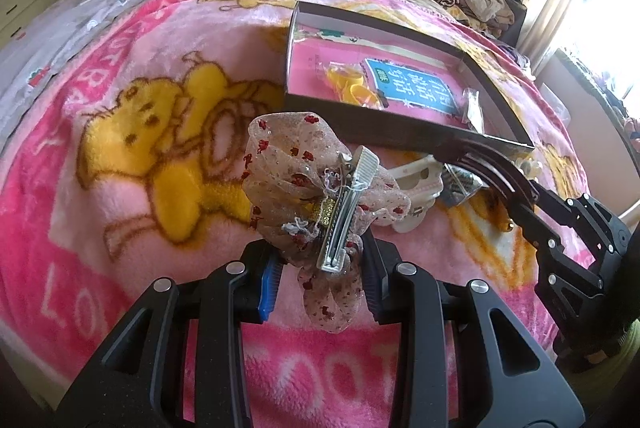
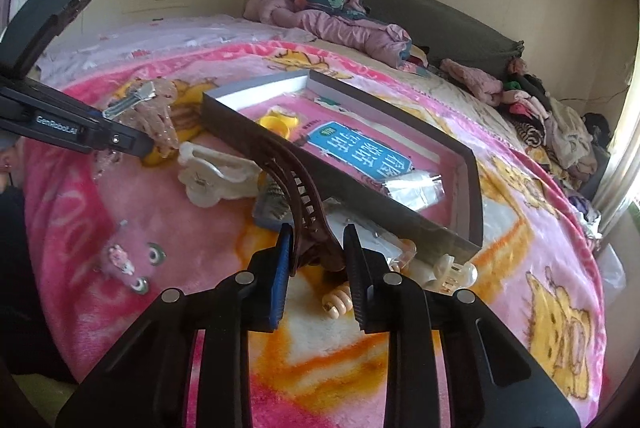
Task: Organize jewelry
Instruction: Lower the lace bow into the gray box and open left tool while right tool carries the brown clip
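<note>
- Step, as I judge it: both pieces are lifted and on their way to the box [image 1: 404, 136].
- Left gripper [image 1: 320, 268] has its jaws clenched on a gauzy bow [image 1: 288, 164] with a metal clip, above the plush bed [image 1: 132, 40].
- Right gripper [image 2: 316, 260] jaws grasp a curved brown toothed clip [image 2: 298, 180], just beside the box's near wall.
- Next: clear the stiff wall, then let go inside.

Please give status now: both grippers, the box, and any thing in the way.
Left gripper shut on bow clip. Right gripper shut on brown clip. Box open ahead. White clip beside it.
</note>
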Motion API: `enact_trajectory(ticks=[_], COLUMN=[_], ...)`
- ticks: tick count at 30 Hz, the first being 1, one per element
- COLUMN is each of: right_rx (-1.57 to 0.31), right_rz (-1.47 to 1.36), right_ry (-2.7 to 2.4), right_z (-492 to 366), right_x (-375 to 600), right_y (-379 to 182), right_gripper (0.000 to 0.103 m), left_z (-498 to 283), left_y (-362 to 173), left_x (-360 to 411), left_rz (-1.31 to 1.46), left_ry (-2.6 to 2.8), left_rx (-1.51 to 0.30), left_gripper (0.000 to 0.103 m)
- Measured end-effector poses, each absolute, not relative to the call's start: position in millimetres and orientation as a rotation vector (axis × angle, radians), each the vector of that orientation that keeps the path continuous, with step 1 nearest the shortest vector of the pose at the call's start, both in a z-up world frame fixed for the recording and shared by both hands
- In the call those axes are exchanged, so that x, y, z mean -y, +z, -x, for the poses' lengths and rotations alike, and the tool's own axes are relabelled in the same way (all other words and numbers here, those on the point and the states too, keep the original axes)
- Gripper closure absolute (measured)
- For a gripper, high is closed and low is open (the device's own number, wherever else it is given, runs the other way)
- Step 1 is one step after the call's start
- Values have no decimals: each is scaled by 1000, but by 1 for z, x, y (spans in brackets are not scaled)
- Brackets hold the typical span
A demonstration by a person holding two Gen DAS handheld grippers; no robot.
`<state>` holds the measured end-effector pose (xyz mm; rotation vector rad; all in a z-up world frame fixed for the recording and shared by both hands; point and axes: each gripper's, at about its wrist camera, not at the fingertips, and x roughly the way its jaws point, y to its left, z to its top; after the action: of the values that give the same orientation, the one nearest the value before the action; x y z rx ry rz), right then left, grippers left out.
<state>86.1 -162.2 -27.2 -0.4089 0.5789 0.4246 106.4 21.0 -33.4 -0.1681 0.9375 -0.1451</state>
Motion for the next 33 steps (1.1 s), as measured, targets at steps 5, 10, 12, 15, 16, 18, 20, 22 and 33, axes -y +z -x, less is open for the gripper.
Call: enact_trajectory(ticks=[5,10,12,15,16,18,20,22,33], right_rx=[-597,-593,-593,-593,-592,-588,-578,-566,-535], right_rz=[338,279,266,245,238,227,215,207,191], right_ry=[451,455,457,464,464,466,466,462,408], right_z=[-91,-98,-101,-104,-106,-108,-111,-113,-153], right_x=[169,179,181,185,186,189,192,195,213], right_y=[-24,-15,-11,-6,-4,0,6,12,27], right_gripper=[78,78,78,78,78,78,78,79,79], left_z=[-114,-124,-128,-136,-139,-143,-147,-151,-187], left_y=[-25,-16,-14,-10,-9,-6,-4,-1,0], left_x=[-15,-6,-2,3,5,9,11,13,22], left_rz=[156,135,128,118,115,111,108,105,85], left_ry=[-155,-170,-175,-183,-186,-190,-192,-195,-188], left_rx=[-930,-920,-918,-918,-918,-917,-917,-916,-932], left_gripper=[77,77,77,77,77,77,77,77,77])
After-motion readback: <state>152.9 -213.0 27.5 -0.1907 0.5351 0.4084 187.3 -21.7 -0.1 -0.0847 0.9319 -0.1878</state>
